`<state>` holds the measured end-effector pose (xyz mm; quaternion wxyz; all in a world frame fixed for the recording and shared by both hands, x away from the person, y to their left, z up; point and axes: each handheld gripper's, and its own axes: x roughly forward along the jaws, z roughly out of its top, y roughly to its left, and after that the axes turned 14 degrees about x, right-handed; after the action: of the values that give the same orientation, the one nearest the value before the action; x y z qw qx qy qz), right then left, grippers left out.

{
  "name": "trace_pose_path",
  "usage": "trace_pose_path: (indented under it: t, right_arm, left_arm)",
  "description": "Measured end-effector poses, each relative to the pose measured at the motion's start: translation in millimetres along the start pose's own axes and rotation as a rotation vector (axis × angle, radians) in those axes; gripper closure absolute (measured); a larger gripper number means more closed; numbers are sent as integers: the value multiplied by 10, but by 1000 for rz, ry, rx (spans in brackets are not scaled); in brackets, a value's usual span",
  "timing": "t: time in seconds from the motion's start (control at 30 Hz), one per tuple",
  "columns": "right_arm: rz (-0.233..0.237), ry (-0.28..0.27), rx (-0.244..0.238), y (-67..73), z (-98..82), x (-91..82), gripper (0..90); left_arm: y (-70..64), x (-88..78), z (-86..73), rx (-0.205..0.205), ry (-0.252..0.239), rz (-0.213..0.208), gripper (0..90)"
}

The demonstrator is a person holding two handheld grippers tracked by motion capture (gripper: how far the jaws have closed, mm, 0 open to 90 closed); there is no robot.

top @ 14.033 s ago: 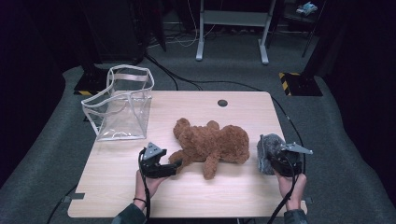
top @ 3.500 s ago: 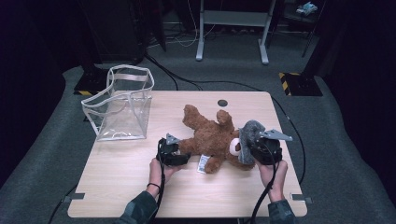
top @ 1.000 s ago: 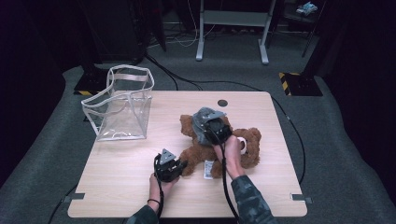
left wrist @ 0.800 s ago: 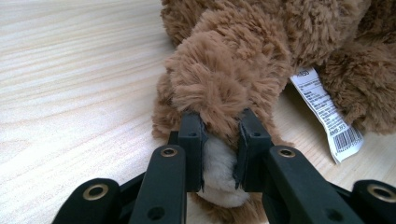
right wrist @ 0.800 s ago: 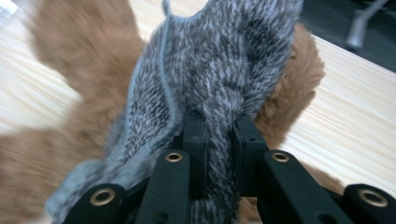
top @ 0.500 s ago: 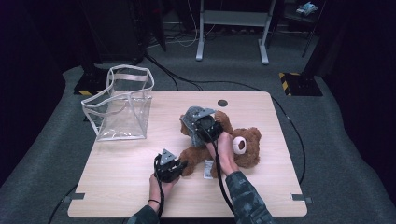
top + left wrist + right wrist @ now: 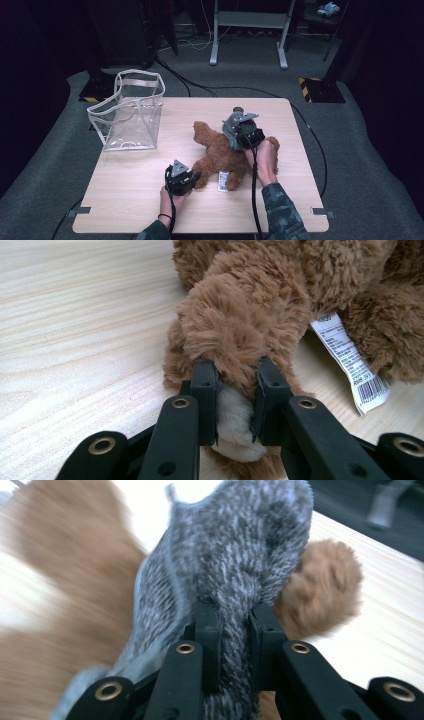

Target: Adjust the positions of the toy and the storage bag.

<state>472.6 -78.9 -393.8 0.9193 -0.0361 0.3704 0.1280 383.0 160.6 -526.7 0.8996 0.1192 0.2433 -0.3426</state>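
Overhead, the teddy bear point(image 7: 225, 155) lies mid-table. Left gripper view – left gripper point(image 7: 235, 400) clamps a paw point(image 7: 235, 340), lower centre. Right gripper view, blurred – right gripper point(image 7: 234, 630) pinches what looks like grey knit cloth point(image 7: 235, 545).

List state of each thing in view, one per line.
Teddy bear: lying on the table, paw pinched.
Grey knit cloth: held up over the bear.
Clear bag: upright, open, empty.
Left claw: shut on paw.
Right claw: shut on cloth.
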Motion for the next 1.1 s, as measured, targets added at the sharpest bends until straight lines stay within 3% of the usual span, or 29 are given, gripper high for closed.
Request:
trace_pose_path:
  t: [0.03,0.07,0.1,0.17,0.2,0.27,0.43,0.5,0.63,0.73,0.77,1.1]
  right_arm:
    - [43,-9,-2,67,38,-4,784]
    - [62,-5,-6,166,66,4,784]
    - [67,-5,-39,250,89,44,784]
    - [30,12,-104,354,90,150,785]
    - [5,29,-109,357,78,183,786]
    - [-11,37,-70,231,67,210,788]
    - [-183,100,-99,-190,-34,226,792]
    - [-191,106,-65,-334,-70,217,792]
    - [-273,86,-93,-385,-51,152,793]
    - [-318,76,-88,-455,-17,79,792]
    - [-318,76,-73,-495,-12,53,792]
    - [-375,59,53,-920,-81,-192,791]
  left_arm:
    - [-1,-1,0,4,1,2,755]
    - [-2,-2,1,5,3,2,755]
    - [-3,0,0,3,0,5,755]
    - [-2,-2,-2,0,-1,5,755]
    - [-4,-5,-2,-1,0,8,755]
    - [-6,-8,-2,1,1,8,755]
    - [1,-5,-3,-1,-2,1,755]
    - [0,-7,-3,-2,-1,2,755]
    - [7,-7,-3,0,0,-4,755]
    - [9,-8,-4,-2,0,-6,755]
    - [1,-1,-3,-15,-11,-2,755]
    - [0,-1,-3,-16,-11,-2,755]
